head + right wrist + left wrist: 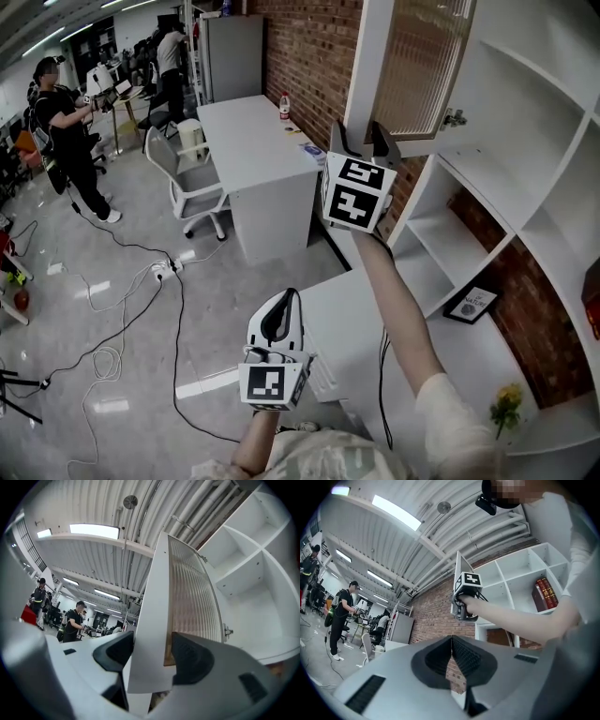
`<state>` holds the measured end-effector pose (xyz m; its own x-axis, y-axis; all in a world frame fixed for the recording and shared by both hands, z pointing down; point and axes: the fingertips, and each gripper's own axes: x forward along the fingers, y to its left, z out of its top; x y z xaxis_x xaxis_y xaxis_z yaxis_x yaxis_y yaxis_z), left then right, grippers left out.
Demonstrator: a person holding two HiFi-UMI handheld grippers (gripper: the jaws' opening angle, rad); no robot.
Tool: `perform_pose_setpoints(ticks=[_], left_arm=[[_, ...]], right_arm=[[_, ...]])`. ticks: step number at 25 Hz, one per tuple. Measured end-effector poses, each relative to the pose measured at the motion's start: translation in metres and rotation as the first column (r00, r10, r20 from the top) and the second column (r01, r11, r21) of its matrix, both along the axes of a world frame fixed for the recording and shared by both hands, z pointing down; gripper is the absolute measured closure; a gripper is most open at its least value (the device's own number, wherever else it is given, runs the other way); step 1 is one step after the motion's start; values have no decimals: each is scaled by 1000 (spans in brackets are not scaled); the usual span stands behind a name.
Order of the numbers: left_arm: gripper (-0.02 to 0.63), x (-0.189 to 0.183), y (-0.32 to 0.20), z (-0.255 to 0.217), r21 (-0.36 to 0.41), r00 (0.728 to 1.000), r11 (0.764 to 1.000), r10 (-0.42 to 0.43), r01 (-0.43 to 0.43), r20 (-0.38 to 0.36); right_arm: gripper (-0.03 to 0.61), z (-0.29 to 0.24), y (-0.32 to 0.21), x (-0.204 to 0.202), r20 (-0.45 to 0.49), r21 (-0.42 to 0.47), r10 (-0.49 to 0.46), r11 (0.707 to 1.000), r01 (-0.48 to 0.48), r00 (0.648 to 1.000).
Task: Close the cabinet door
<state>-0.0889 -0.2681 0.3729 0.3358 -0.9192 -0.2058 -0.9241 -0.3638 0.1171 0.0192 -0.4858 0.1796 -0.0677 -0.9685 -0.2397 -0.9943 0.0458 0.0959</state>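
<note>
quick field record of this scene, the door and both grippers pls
door: white-framed ribbed-glass cabinet door, swung open from the white shelf unit
right gripper: jaws clamped on the door's lower edge
left gripper: jaws together, empty, held low, away from the door
task state: door not yet closed

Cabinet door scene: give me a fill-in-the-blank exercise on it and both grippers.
The jaws of the right gripper clamp the edge of the white cabinet door with a ribbed glass panel, which stands ____. The jaws of the left gripper are pressed ____, holding nothing. The books upright in the white shelf unit are ____ in colour.
Missing words: open; together; red.
</note>
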Motion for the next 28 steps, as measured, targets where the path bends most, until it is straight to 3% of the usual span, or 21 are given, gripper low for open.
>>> perform_pose_setpoints(ticks=[6,14,22,28], left_arm=[[600,7,3,-7,-25,1000,1000,1,-1,1],[600,33,5,-12,19,997,997,76,-76,1],[600,63,6,-5,15,989,989,149,-150,14],[600,66,7,-2,-8,988,988,153,-153,10]], right_arm=[[325,2,13,9,-3,-6,-29,1000,29,1000],[347,2,49,24,17,26,-110,994,110,994],[385,1,78,36,-67,81,-107,990,112,992],[413,-3,99,45,-142,123,-73,988,91,987]])
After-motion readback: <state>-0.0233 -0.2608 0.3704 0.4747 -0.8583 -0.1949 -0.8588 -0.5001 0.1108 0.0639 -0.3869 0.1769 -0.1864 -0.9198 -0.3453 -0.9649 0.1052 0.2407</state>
